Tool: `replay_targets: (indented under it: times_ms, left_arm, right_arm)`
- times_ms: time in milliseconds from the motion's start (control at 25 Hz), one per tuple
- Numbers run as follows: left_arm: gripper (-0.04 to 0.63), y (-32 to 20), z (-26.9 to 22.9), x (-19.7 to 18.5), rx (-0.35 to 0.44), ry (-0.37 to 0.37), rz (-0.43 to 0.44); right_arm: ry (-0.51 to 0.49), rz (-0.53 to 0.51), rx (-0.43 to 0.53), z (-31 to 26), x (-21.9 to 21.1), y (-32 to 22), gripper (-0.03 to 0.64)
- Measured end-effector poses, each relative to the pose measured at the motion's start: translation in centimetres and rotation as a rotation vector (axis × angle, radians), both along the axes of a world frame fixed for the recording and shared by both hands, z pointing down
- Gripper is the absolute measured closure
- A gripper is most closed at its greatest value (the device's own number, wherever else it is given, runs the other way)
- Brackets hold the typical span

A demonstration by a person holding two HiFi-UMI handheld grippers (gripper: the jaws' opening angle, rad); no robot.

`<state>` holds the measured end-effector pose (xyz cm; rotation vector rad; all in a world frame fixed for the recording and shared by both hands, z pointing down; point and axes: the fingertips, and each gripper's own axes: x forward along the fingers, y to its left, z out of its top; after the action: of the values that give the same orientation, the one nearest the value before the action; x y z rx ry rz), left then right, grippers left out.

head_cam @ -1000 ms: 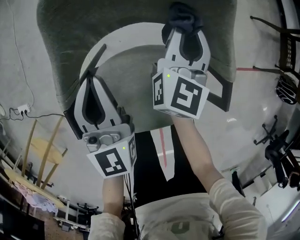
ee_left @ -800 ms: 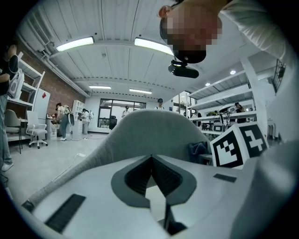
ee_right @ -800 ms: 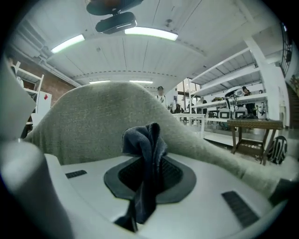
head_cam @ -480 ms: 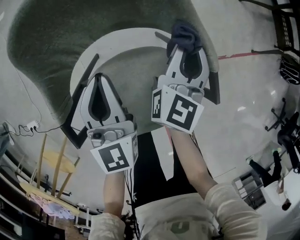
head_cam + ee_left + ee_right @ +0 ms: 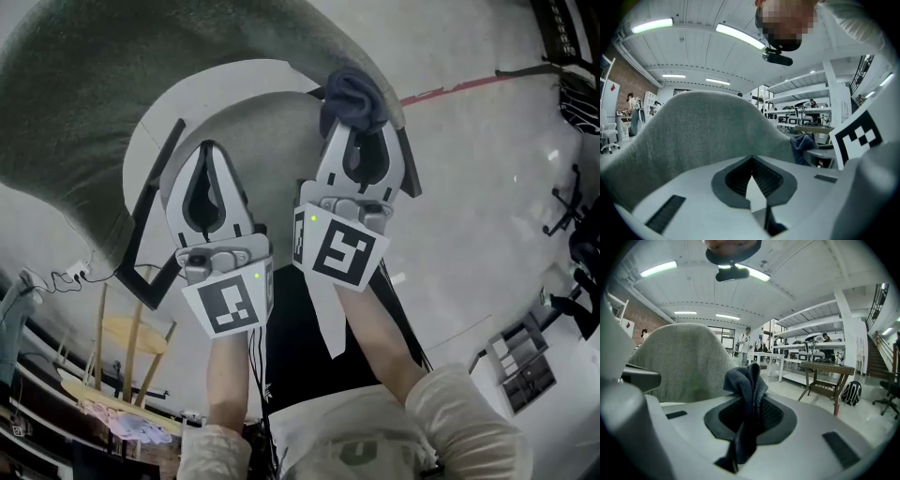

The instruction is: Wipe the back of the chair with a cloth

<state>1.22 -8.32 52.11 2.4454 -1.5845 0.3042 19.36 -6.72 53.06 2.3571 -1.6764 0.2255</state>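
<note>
The right claw [image 5: 357, 129] is squeezed on the dark cloth [image 5: 352, 92]. The grey chair back [image 5: 112, 103] is just ahead, to its left. The left claw [image 5: 208, 150] is closed, empty.

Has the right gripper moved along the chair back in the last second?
Yes. The right gripper and its cloth slid toward the chair back's right edge.
</note>
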Motion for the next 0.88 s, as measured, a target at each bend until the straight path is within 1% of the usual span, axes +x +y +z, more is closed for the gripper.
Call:
replay_targets:
  times_ms: [200,400,520,640,720,800,880]
  left_arm:
    - [0.58,0.3,0.3,0.9,-0.009,0.005,0.009]
    - [0.58,-0.2,-0.1,0.9,-0.002,0.021,-0.019]
    - [0.58,-0.4,-1.0,0.6,0.012,0.025,-0.038]
    - [0.58,-0.5,-2.5,-0.3,0.03,0.021,-0.057]
    - [0.58,-1.0,-4.0,-1.4,0.049,0.026,-0.087]
    - [0.58,-1.4,-5.9,-2.5,0.07,0.04,-0.123]
    - [0.58,-1.6,-8.9,-3.3,0.094,0.052,-0.159]
  right_arm:
    - [0.024,-0.016,-0.012,0.1,0.1,0.7,0.558]
    - [0.033,-0.03,-0.026,0.1,0.1,0.7,0.558]
    - [0.014,-0.041,-0.031,-0.6,-0.4,0.6,0.558]
    - [0.029,-0.078,-0.009,-2.6,-1.2,0.1,0.558]
    - [0.028,-0.116,0.022,-4.6,-2.3,-1.0,0.558]
    - [0.014,-0.16,0.064,-7.3,-3.6,-2.3,0.558]
    - [-0.009,-0.213,0.105,-10.7,-5.1,-3.4,0.558]
